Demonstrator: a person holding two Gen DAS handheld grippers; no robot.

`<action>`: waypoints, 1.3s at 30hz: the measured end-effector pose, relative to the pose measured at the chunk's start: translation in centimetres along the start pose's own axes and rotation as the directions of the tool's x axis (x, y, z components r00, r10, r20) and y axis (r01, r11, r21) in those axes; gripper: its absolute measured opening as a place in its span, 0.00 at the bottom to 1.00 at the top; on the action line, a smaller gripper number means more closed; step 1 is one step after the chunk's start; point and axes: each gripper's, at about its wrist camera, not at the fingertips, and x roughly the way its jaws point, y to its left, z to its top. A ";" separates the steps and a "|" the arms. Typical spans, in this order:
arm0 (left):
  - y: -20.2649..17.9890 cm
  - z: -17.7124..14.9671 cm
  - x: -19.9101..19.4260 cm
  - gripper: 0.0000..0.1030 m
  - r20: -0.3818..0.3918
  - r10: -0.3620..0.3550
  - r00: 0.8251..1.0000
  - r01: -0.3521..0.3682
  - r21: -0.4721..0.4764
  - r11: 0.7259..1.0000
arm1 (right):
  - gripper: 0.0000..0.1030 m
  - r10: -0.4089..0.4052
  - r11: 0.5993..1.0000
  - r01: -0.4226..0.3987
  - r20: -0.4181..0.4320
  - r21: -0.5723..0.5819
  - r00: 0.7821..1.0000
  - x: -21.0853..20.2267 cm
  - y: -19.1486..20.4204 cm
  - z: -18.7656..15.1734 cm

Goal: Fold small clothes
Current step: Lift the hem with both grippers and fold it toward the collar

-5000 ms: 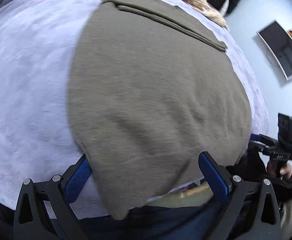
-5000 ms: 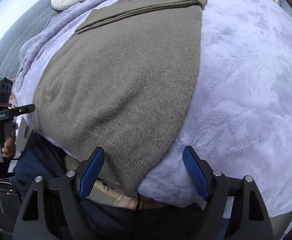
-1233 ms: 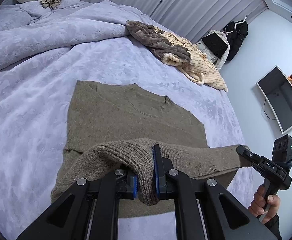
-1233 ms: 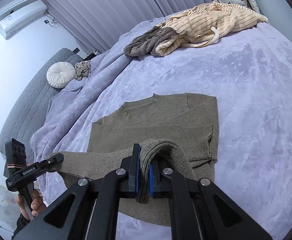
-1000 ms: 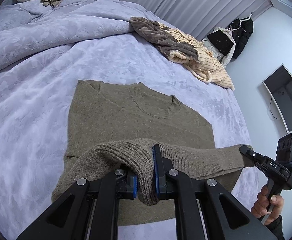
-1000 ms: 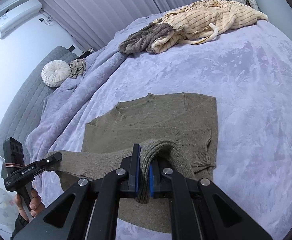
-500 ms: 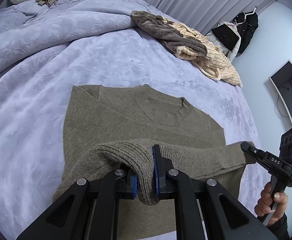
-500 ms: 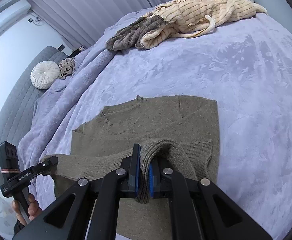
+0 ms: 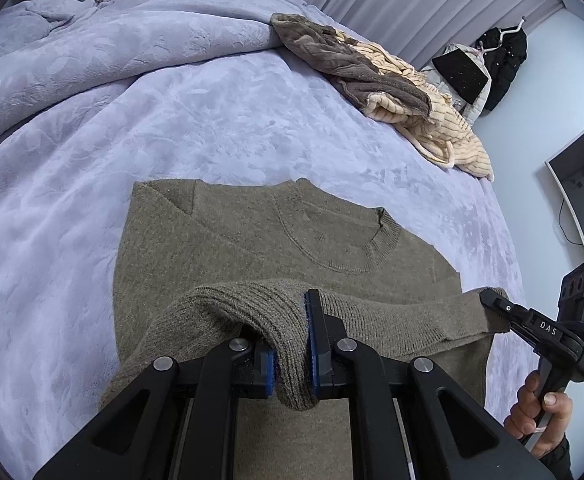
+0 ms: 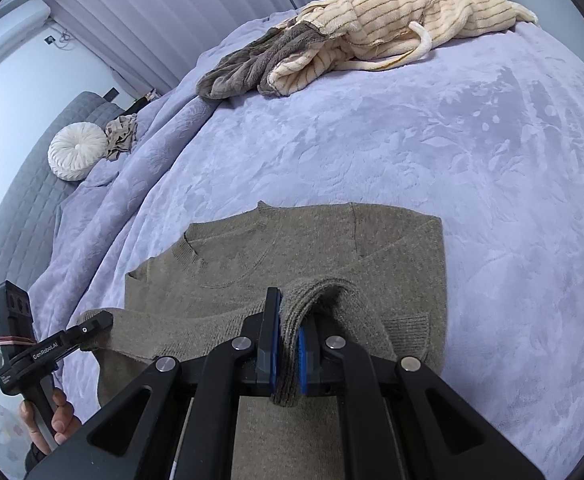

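Note:
An olive-brown knit sweater (image 9: pixel 252 236) lies on the lilac bedspread (image 9: pixel 132 120), neckline at the far end, sleeves folded in. My left gripper (image 9: pixel 292 344) is shut on the left corner of its ribbed bottom hem. My right gripper (image 10: pixel 286 344) is shut on the right corner. The hem (image 10: pixel 172 336) hangs taut between the two grippers, lifted above the sweater's body (image 10: pixel 331 240) and carried toward the neckline. Each gripper shows in the other's view, the right one (image 9: pixel 495 304) at the right edge, the left one (image 10: pixel 92 326) at the left.
A heap of a cream striped garment (image 10: pixel 411 12) and a grey-brown plush one (image 10: pixel 248 64) lies at the far side of the bed. A white round cushion (image 10: pixel 76 156) and a beige rag (image 10: pixel 122 136) sit near the headboard. A wall monitor (image 9: pixel 579 200) hangs at right.
Five seconds ago both grippers were open at the hem by the bed's edge. Now both are shut on it, and over the last second they have carried it farther toward the neckline.

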 end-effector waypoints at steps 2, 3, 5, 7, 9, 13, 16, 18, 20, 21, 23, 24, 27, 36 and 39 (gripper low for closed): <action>0.0 0.4 0.3 0.13 0.000 0.001 1.000 -0.001 0.001 1.000 | 0.07 0.000 1.000 0.000 0.003 0.006 1.000 0.3 -0.1 0.3; -0.1 0.6 0.4 0.13 0.000 0.001 1.000 -0.001 0.002 1.000 | 0.07 0.000 1.000 0.000 0.004 0.010 1.000 0.4 -0.1 0.4; -0.3 1.1 0.6 0.13 0.001 0.002 1.000 -0.002 0.006 1.000 | 0.07 -0.004 1.000 0.004 0.007 0.014 1.000 0.7 -0.3 0.7; -0.5 1.5 0.9 0.13 0.002 0.003 1.000 -0.003 0.010 1.000 | 0.07 -0.009 1.000 0.009 0.008 0.017 1.000 1.0 -0.4 1.1; -0.4 1.9 1.4 0.13 -0.003 0.005 1.000 -0.005 0.007 1.000 | 0.07 -0.014 1.000 0.014 0.006 0.024 1.000 1.4 -0.6 1.4; 0.0 2.4 2.3 0.13 -0.015 0.008 1.000 -0.008 -0.007 1.000 | 0.07 -0.022 0.999 0.022 -0.001 0.031 1.000 2.2 -0.9 1.9; 0.4 2.6 3.1 0.13 -0.026 0.014 1.000 -0.015 -0.016 1.000 | 0.07 -0.028 0.999 0.028 -0.005 0.034 1.000 2.8 -1.1 2.1; 0.6 2.7 3.7 0.13 -0.034 0.021 0.999 -0.022 -0.022 1.000 | 0.07 -0.030 0.999 0.030 -0.009 0.037 1.000 3.1 -1.2 2.2; 0.8 2.9 4.1 0.13 -0.040 0.023 0.999 -0.025 -0.025 0.999 | 0.07 -0.031 0.999 0.031 -0.014 0.041 0.999 3.5 -1.4 2.3; 0.8 2.9 4.3 0.13 -0.042 0.024 0.999 -0.025 -0.026 0.999 | 0.07 -0.032 0.999 0.032 -0.015 0.042 0.999 3.6 -1.5 2.4; 0.9 3.1 4.6 0.13 -0.048 0.023 0.999 -0.025 -0.031 0.999 | 0.07 -0.035 0.998 0.035 -0.019 0.044 0.999 3.9 -1.7 2.5; 1.0 3.2 4.8 0.13 -0.050 0.021 0.999 -0.022 -0.034 0.999 | 0.07 -0.036 0.998 0.037 -0.021 0.046 0.999 4.1 -1.7 2.5; 1.1 3.6 5.2 0.13 -0.055 0.020 0.998 -0.023 -0.040 0.999 | 0.07 -0.041 0.998 0.042 -0.026 0.054 0.999 4.6 -2.0 2.7; 1.0 4.6 6.3 0.13 -0.065 0.029 0.997 -0.032 -0.038 0.999 | 0.07 -0.050 0.996 0.053 -0.033 0.078 0.998 6.0 -2.6 3.5; 1.2 4.6 7.0 0.13 -0.073 0.034 0.997 -0.037 -0.040 0.999 | 0.07 -0.059 0.995 0.062 -0.042 0.078 0.997 6.6 -2.8 3.5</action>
